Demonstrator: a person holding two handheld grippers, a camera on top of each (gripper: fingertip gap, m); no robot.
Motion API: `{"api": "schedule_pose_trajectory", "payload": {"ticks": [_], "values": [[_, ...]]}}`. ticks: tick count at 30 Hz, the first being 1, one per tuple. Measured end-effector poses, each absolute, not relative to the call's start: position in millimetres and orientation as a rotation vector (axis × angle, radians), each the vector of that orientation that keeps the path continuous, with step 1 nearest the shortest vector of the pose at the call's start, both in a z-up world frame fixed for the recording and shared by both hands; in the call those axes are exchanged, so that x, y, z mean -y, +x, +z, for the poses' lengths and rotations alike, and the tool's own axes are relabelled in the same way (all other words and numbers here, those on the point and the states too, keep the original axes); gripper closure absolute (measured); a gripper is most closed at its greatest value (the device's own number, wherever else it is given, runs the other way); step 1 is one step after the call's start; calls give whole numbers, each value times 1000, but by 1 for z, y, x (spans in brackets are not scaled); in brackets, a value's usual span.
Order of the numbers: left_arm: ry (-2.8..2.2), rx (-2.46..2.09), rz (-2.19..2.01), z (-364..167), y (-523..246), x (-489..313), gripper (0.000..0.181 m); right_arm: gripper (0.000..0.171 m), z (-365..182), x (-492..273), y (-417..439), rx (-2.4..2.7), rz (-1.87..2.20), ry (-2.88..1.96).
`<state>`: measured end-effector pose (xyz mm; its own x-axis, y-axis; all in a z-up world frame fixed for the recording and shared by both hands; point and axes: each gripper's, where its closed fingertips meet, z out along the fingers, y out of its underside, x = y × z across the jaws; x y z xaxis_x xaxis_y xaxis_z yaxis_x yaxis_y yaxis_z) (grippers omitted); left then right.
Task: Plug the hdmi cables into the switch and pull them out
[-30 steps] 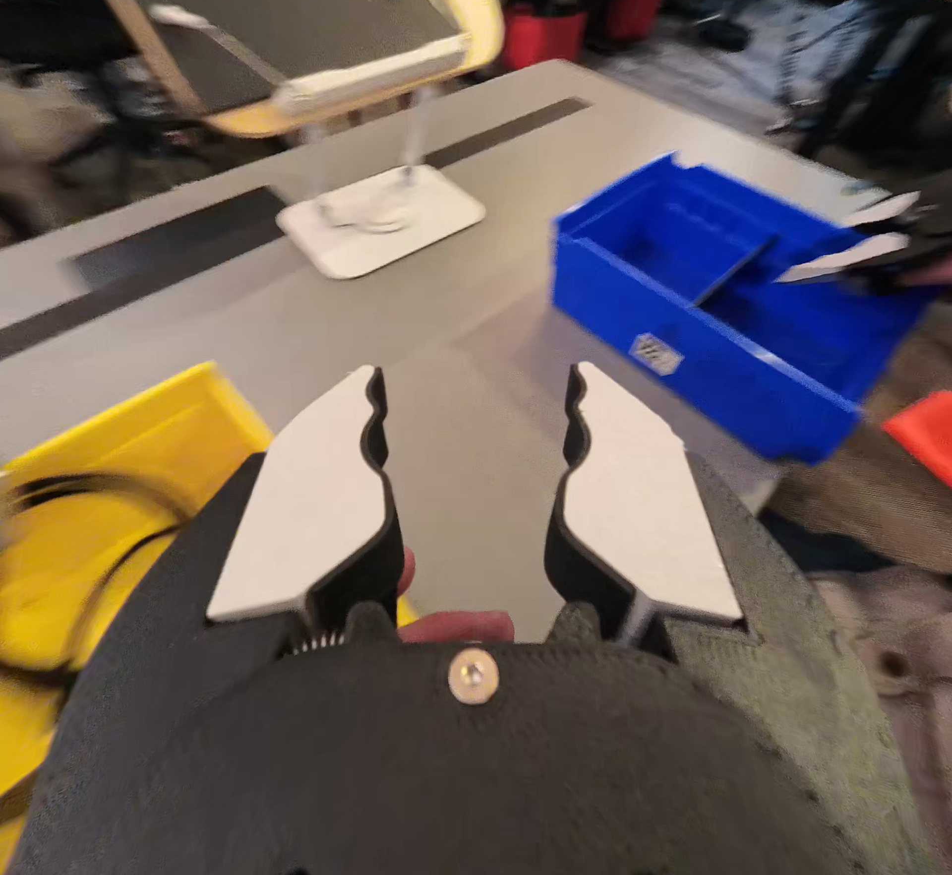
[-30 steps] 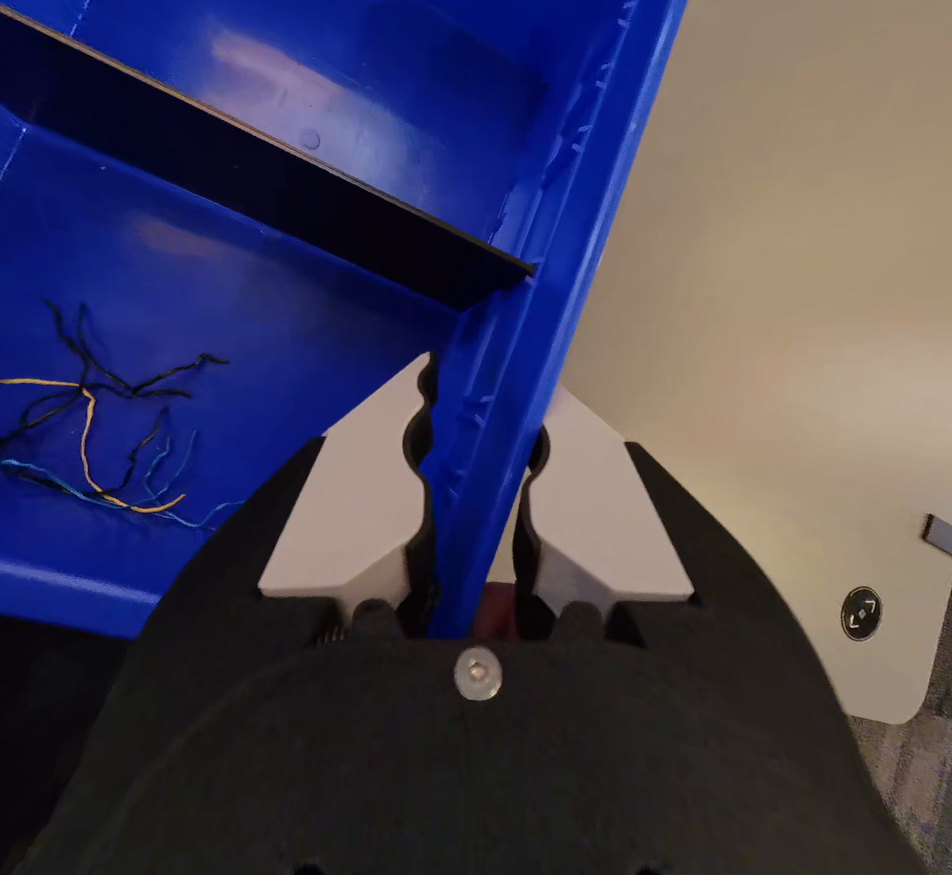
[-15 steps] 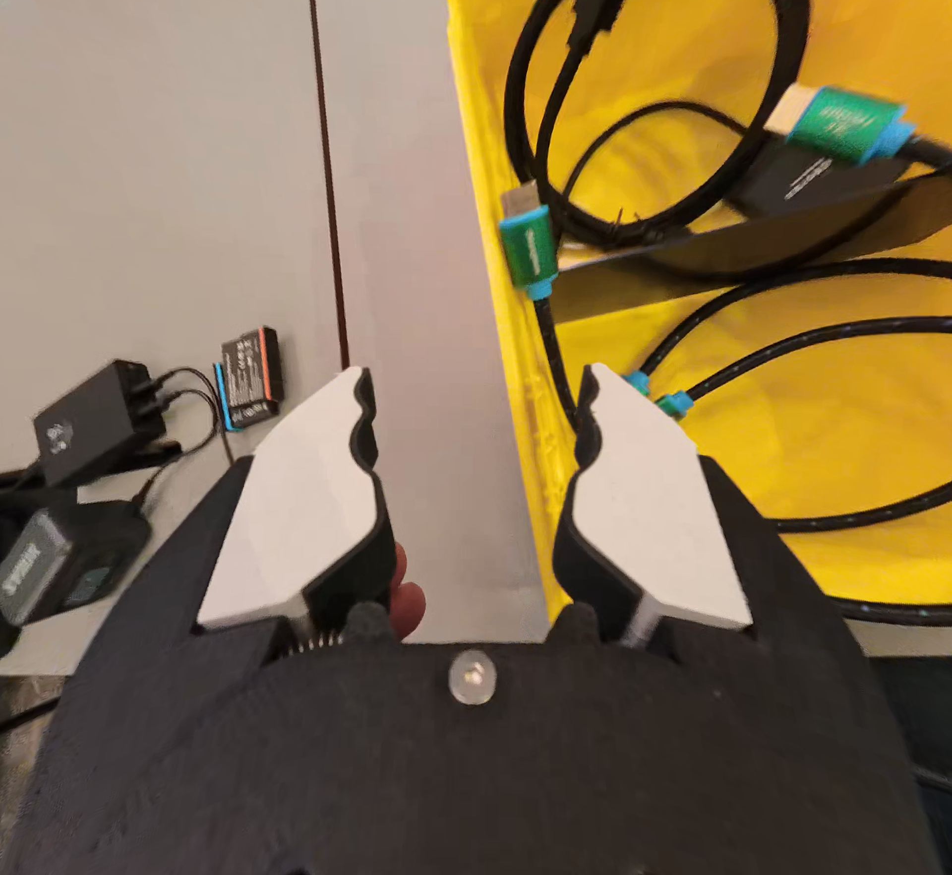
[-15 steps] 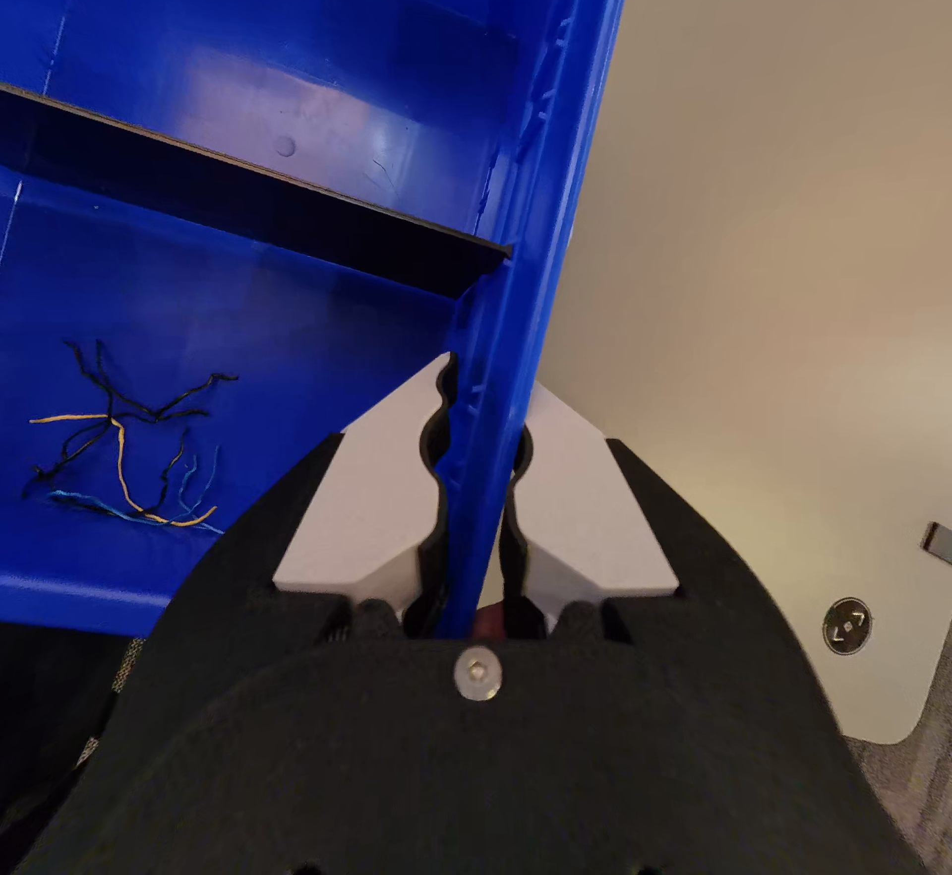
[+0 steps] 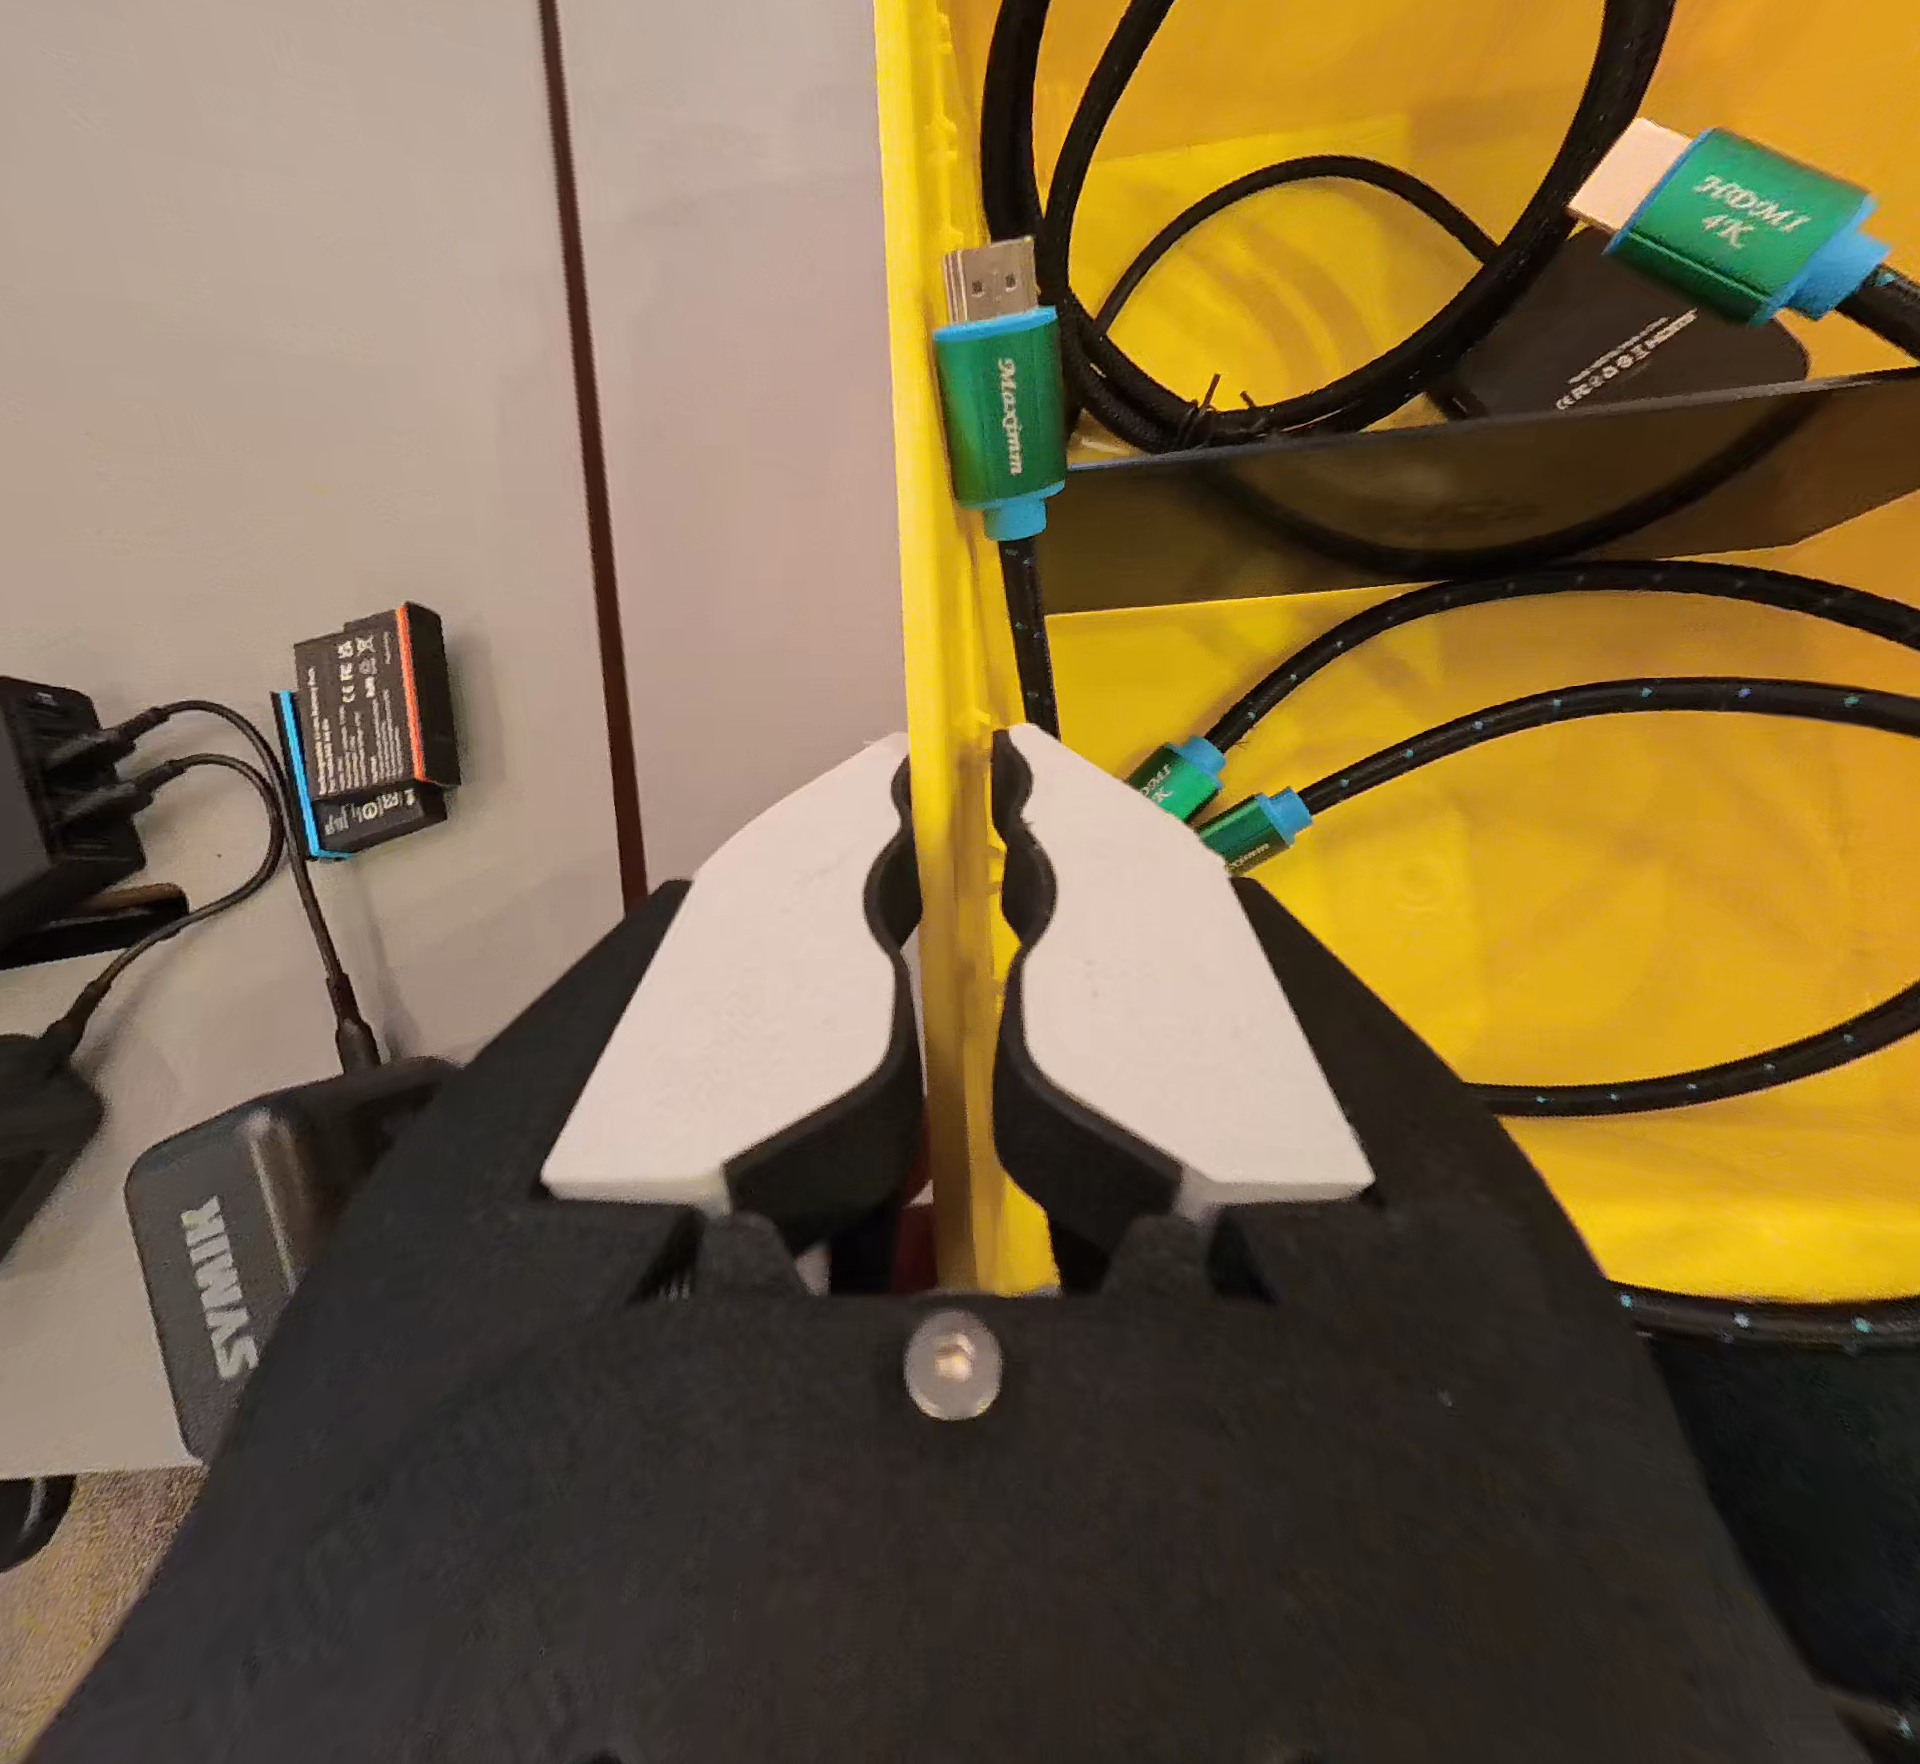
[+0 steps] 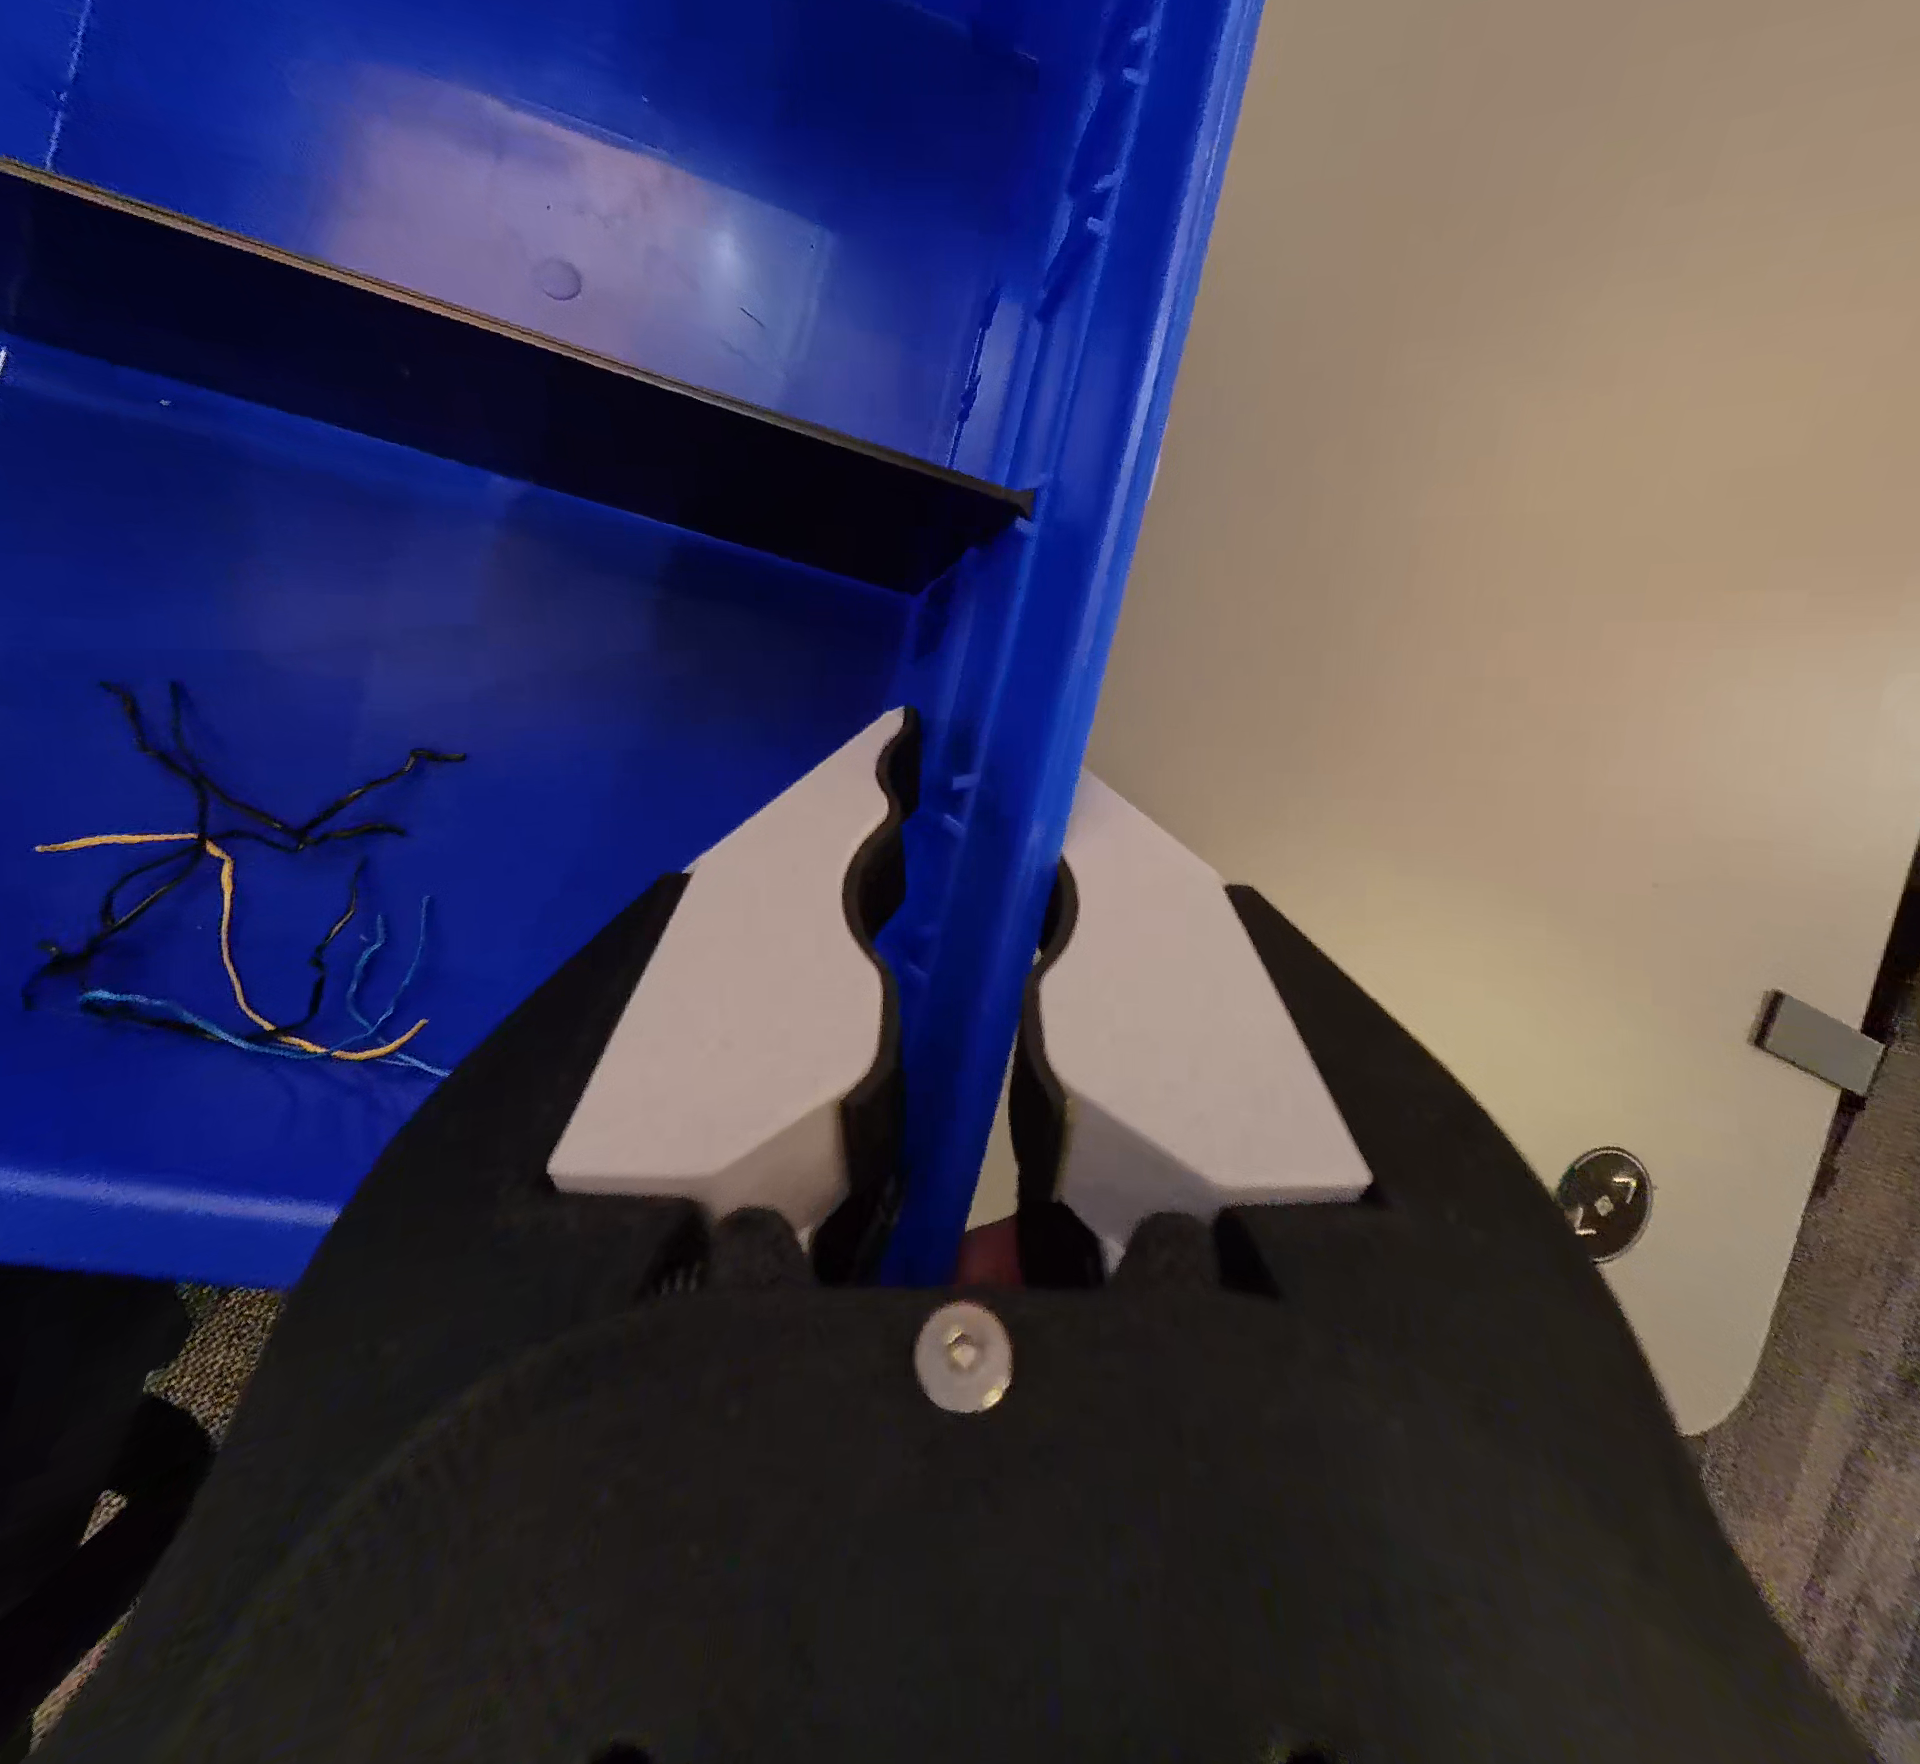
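the left gripper [image 5: 948, 758] is closed on the left wall of a yellow bin [image 5: 914, 260], one finger outside and one inside. inside the bin, black braided hdmi cables [image 5: 1039, 156] are coiled across both compartments, which are split by a black divider [image 5: 1455, 488]. one green plug [image 5: 997, 405] is propped against the gripped wall, another [image 5: 1735, 223] lies over a black switch [image 5: 1621, 343] in the far compartment, and two more [image 5: 1216, 800] rest in the near one. on the grey surface [image 5: 260, 260] left of the bin a small battery [image 5: 369, 727] is seen. the right gripper [image 6: 982, 758] is clamped on the right wall of a blue bin [image 6: 1101, 364], where loose threads [image 6: 239, 904] lie.
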<state>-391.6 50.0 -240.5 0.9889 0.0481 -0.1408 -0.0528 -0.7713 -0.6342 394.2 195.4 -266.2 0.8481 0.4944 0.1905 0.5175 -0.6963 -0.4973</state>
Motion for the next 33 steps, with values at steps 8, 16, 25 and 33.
{"api": "schedule_pose_trajectory", "payload": {"ticks": [8, 16, 25, 33], "values": [[-2429, 64, 236, -240, -415, -36, 172, 158, -266, -202, 421, 699, -81, -2488], [-2434, 46, 259, -240, -429, -38, 170, 158, -266, -208, 436, 681, -97, -2486], [-2255, -36, 330, -182, -420, -50, 107, 113, -230, -215, 432, 688, -177, -2346], [-2137, -340, 418, -154, -369, -119, 99, 119, -153, -217, 384, 729, -273, -2082]]}}
